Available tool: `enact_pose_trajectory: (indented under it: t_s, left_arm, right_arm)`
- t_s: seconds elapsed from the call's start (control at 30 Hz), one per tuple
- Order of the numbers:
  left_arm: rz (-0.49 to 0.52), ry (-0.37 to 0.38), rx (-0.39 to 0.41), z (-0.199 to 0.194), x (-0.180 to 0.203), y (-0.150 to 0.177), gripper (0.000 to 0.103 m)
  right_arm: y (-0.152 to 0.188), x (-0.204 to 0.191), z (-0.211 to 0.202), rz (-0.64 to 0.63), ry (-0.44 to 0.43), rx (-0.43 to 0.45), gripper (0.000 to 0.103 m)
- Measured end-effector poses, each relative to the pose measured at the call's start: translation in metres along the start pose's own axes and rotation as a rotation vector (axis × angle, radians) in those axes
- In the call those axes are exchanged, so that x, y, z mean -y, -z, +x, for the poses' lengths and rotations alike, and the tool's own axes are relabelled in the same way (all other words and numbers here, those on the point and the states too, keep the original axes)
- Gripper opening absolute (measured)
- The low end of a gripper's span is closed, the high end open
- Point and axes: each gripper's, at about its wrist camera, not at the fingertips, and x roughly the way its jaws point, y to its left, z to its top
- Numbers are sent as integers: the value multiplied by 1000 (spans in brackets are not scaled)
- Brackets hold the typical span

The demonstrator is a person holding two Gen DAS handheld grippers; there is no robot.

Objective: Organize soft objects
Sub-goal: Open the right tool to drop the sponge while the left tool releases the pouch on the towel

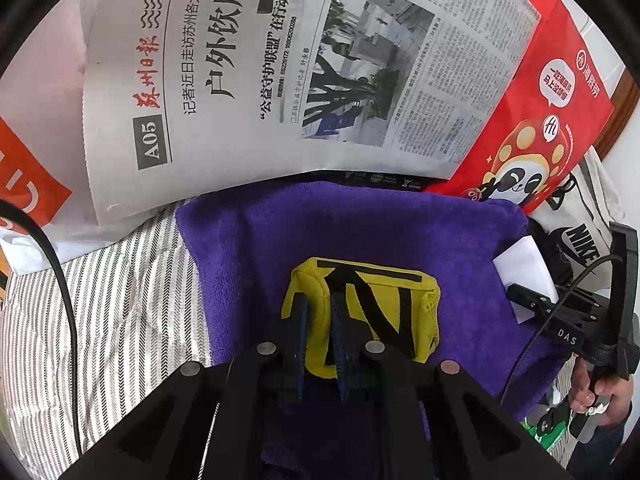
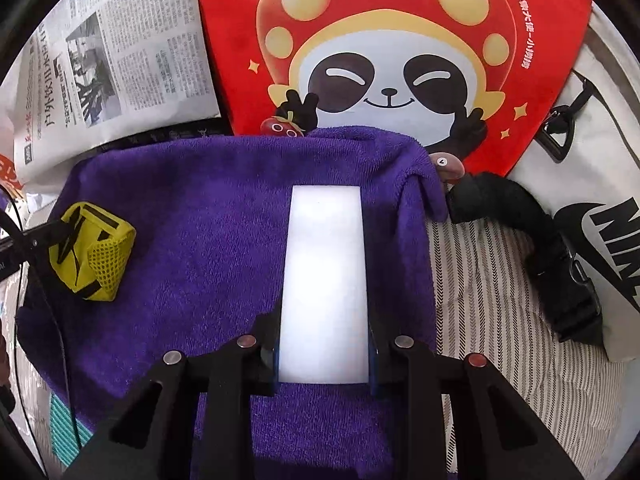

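- Left wrist view: our left gripper (image 1: 320, 320) is pinched nearly closed on the yellow pouch (image 1: 360, 312), dead centre, over the purple towel (image 1: 240, 260). Newspaper (image 1: 280, 60) sits at twelve o'clock, the red bag (image 1: 560, 100) at two.
- At three o'clock the right gripper (image 1: 532, 300) shows side-on; the white piece it carries is half hidden.
- Right wrist view: our right gripper (image 2: 324, 356) clamps the white foam block (image 2: 326, 272), jaws partly apart. The pouch sits at nine o'clock.
- We judge both items are being placed on the towel; next comes release, gently.
- We cannot tell whether either item touches the towel yet.
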Motion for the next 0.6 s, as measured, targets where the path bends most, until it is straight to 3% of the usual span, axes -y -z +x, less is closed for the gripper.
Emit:
enact_pose_trajectory:
  t_s: [0.07, 0.13, 0.2, 0.37, 0.5, 0.6]
  left_arm:
    - [-4, -5, -4, 1, 1, 0, 17]
    - [-5, -17, -7, 2, 2, 1, 27]
    - [-12, -20, -13, 2, 0, 5, 31]
    - [-9, -7, -30, -3, -1, 12, 32]
    - [0, -28, -26, -16, 1, 18, 46]
    - [4, -26, -21, -26, 1, 23, 47]
  right_arm:
    - [1, -1, 5, -8, -11, -22, 34]
    - [2, -1, 4, -3, -14, -21, 41]
    - [2, 0, 4, 2, -16, -19, 53]
    - [5, -1, -3, -4, -19, -10, 57]
    - [5, -9, -15, -11, 11, 11, 62]
    - [7, -9, -27, -6, 18, 30, 67]
